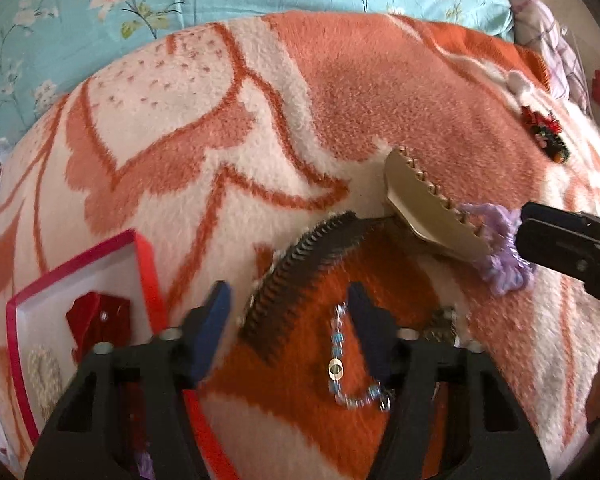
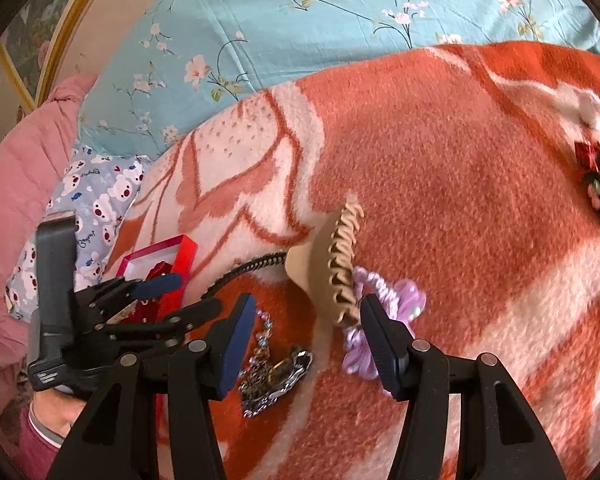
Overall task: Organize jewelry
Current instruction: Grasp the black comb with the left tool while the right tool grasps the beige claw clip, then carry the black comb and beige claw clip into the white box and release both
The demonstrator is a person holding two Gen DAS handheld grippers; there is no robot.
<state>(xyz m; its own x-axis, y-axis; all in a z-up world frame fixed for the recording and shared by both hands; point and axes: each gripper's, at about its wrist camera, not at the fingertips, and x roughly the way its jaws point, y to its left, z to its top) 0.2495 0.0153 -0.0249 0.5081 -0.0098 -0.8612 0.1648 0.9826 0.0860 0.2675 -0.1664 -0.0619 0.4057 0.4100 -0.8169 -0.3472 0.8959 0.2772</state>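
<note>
While both grippers (image 1: 288, 304) (image 2: 306, 312) gape empty, a blue-beaded bracelet (image 1: 340, 364) lies curled.

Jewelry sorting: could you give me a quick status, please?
Left gripper open above blue bracelet. Right gripper open near beige claw clip. Red box open, left.

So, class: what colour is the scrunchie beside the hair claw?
Lilac purple scrunchie, clearest in the right wrist view, touching the beige hair claw.
</note>
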